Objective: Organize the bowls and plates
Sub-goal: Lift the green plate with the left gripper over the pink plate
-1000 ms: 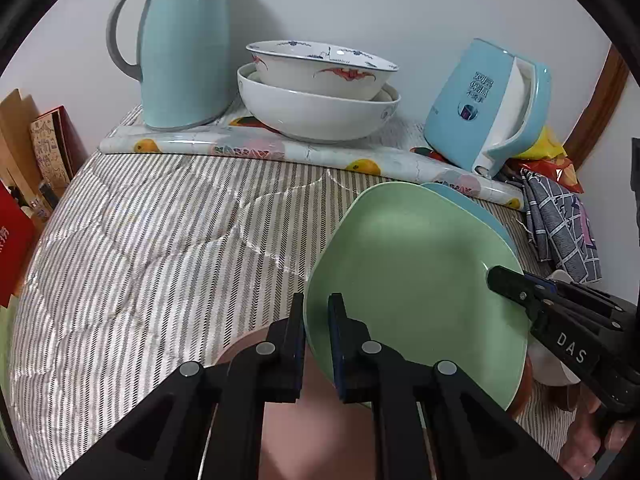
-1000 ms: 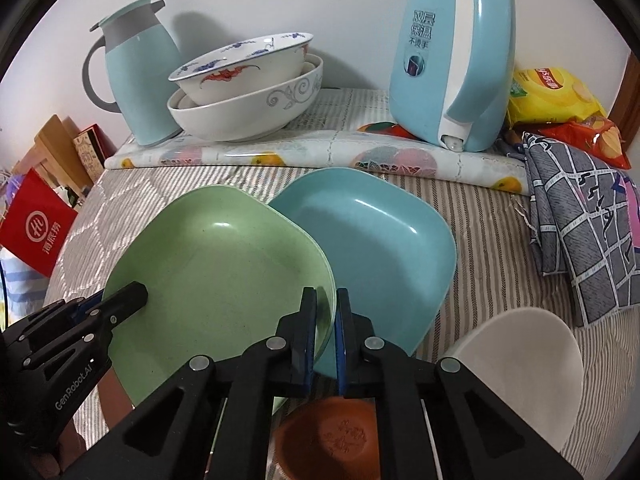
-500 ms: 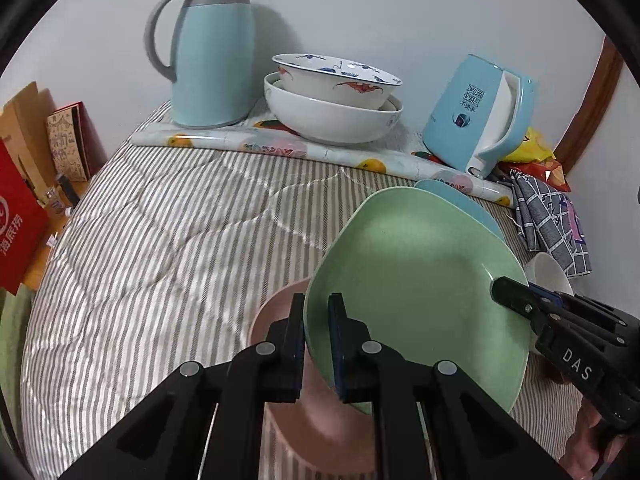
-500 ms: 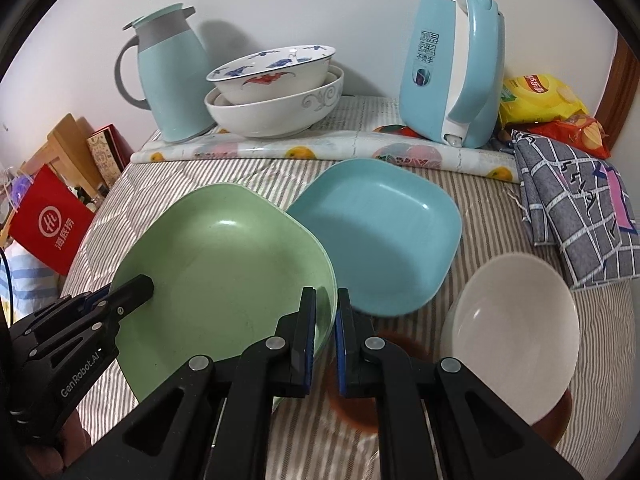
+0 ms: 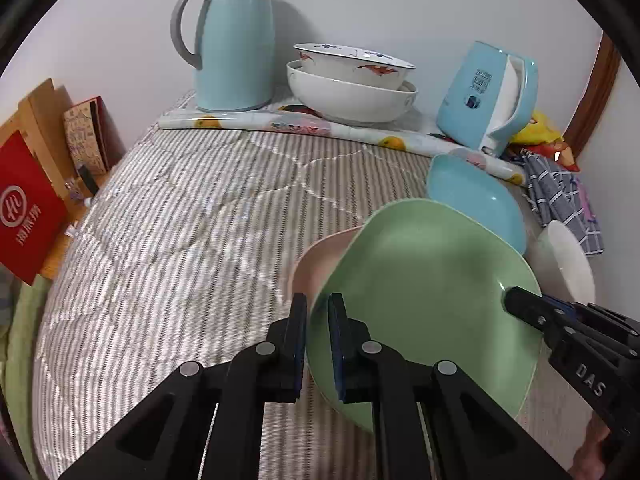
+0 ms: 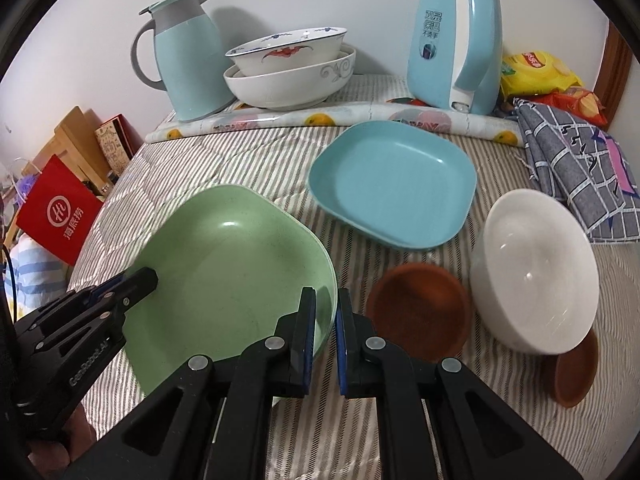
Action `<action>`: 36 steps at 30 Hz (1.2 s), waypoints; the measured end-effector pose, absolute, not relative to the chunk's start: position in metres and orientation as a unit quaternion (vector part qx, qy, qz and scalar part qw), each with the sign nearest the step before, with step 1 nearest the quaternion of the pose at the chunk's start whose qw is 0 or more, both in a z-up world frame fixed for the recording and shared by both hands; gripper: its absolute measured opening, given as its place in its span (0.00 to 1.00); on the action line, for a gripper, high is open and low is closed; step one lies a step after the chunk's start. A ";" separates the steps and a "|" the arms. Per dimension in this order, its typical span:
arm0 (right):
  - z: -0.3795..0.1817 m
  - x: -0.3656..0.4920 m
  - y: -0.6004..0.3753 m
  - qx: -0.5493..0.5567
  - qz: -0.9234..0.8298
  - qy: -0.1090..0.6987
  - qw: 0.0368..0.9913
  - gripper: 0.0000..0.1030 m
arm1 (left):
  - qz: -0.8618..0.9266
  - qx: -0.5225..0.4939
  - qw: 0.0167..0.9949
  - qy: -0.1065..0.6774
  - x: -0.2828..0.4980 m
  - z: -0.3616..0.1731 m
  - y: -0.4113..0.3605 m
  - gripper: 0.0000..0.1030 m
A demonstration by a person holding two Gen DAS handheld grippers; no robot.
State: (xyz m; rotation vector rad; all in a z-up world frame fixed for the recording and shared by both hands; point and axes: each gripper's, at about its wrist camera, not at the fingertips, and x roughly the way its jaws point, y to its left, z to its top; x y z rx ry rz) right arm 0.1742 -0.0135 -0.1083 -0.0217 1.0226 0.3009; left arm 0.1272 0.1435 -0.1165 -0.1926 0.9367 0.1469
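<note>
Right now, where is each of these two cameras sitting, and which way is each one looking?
Left wrist view: rides the left tongs, looking forward over the striped bed at the green plate they pinch; the right tongs show at the right edge.
Right wrist view: rides the right tongs, facing the same wall, gripping that plate's opposite rim; the left tongs show at the left.
Shared: green plate, blue plate, white bowl, thermos jug, stacked bowls, kettle.

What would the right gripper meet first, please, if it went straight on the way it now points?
Past the green plate rim that the right gripper already pinches, probably the blue plate on the striped cover; depth is uncertain.
</note>
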 end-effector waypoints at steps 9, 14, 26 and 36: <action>-0.116 0.174 -0.009 -0.004 0.126 0.492 0.862 0.09 | 0.063 -0.102 0.885 0.449 0.130 -0.122 0.150 0.11; -0.122 0.179 -0.004 -0.014 0.125 0.505 0.854 0.18 | 0.060 -0.108 0.883 0.453 0.139 -0.127 0.152 0.11; -0.104 0.148 -0.014 -0.018 0.181 0.503 0.845 0.53 | 0.051 -0.138 0.880 0.451 0.146 -0.130 0.160 0.12; -0.113 0.129 0.005 -0.014 0.237 0.504 0.830 0.51 | 0.069 -0.128 0.888 0.436 0.132 -0.119 0.163 0.41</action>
